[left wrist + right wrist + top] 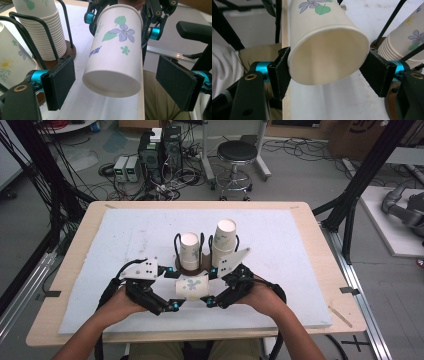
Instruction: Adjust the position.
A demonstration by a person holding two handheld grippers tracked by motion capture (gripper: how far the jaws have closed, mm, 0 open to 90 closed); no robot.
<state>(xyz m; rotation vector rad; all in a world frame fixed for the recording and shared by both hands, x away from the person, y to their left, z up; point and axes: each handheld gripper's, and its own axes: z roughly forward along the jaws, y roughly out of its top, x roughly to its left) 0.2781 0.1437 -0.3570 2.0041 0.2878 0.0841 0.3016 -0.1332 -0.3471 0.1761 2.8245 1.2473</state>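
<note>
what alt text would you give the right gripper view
The right gripper clamps a floral paper cup near its open rim, mouth toward the camera, above a white mat. A stack of matching cups in a black wire holder stands at right.

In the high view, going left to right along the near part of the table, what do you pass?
Left hand-held gripper → paper cup lying sideways → right hand-held gripper, which grips the cup's rim end.
</note>
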